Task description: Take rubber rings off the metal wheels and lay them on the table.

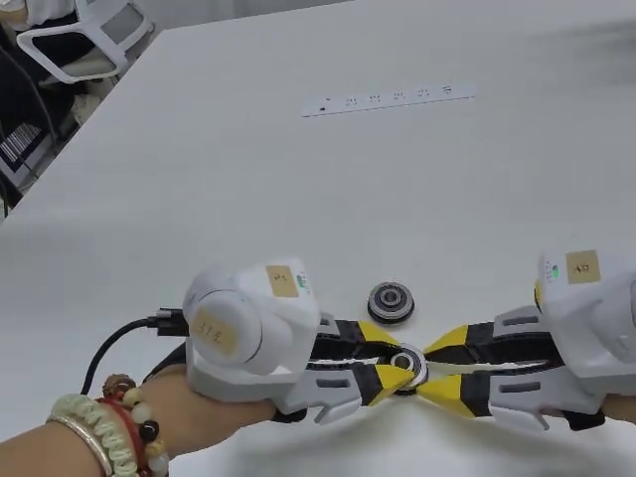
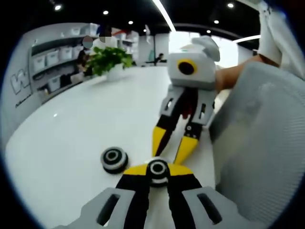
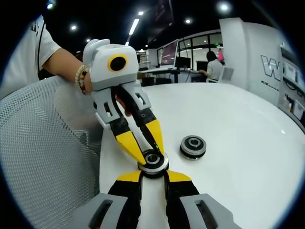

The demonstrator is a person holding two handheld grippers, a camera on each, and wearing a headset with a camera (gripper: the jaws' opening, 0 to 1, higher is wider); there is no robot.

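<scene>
The left gripper [image 1: 395, 362] points in from the left, jaws narrowed onto a metal wheel [image 1: 406, 365] on the white table [image 1: 298, 199]; the right gripper [image 1: 427, 370] pinches the same wheel from the opposite side. A second wheel [image 1: 391, 302] lies free just beyond them

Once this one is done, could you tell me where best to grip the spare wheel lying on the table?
Probably take the spare wheel across its black outer rim, coming down from above: it lies flat on the table, hub up, its sides free.
</scene>
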